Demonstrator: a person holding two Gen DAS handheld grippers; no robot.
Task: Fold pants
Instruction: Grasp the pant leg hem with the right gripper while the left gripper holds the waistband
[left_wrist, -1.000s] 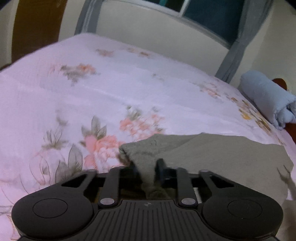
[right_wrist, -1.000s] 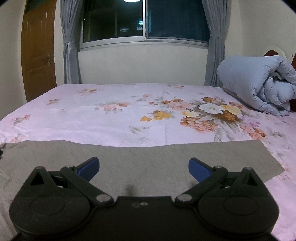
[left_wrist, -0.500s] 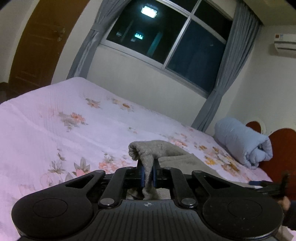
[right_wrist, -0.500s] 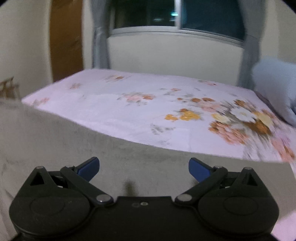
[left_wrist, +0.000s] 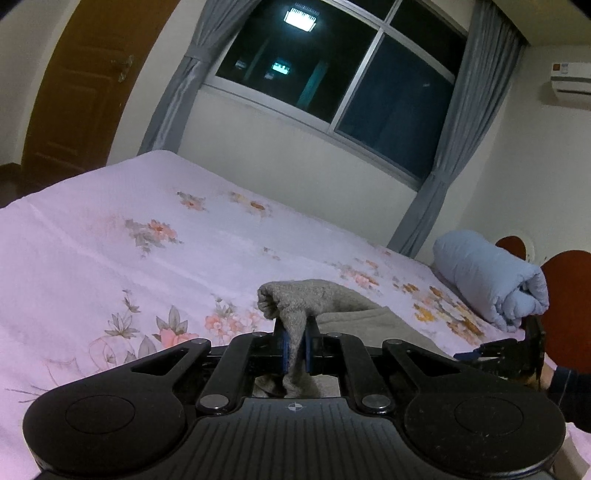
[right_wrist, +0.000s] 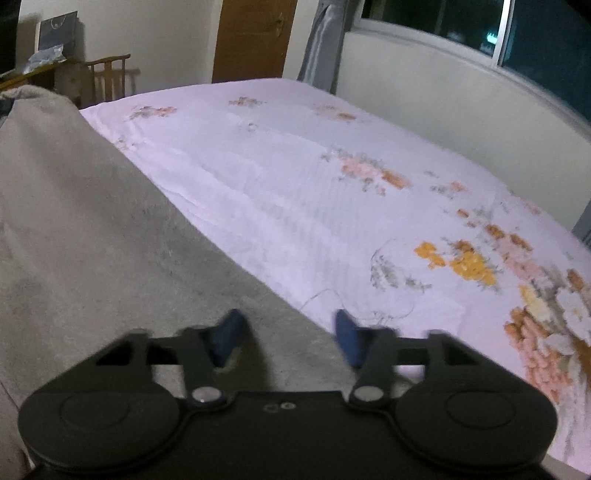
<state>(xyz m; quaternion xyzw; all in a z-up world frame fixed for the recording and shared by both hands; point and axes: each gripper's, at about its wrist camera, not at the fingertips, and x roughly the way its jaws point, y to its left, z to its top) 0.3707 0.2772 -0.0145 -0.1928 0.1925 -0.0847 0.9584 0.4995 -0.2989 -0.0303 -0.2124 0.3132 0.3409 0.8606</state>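
Grey pants (left_wrist: 314, 295) lie on the floral pink bedsheet (left_wrist: 110, 240). My left gripper (left_wrist: 295, 347) is shut on a bunched end of them and holds it lifted above the bed. In the right wrist view the pants (right_wrist: 92, 221) spread from the near left and rise to the lifted end at the far left. My right gripper (right_wrist: 288, 332) hangs over their long edge. Its jaws are closing, blurred, with the fabric edge between the blue pads (right_wrist: 231, 332). The pads do not press on the cloth.
A rolled light-blue quilt (left_wrist: 487, 277) lies by the brown headboard (left_wrist: 569, 295) at the right. A window with grey curtains (left_wrist: 424, 221) is behind the bed. A wooden door (right_wrist: 251, 37) and a chair (right_wrist: 110, 74) stand beyond the far left corner.
The left gripper rose with the pants end, then held still. The right gripper swung left and tilted down along the pants edge, and its fingers have drawn closer together.
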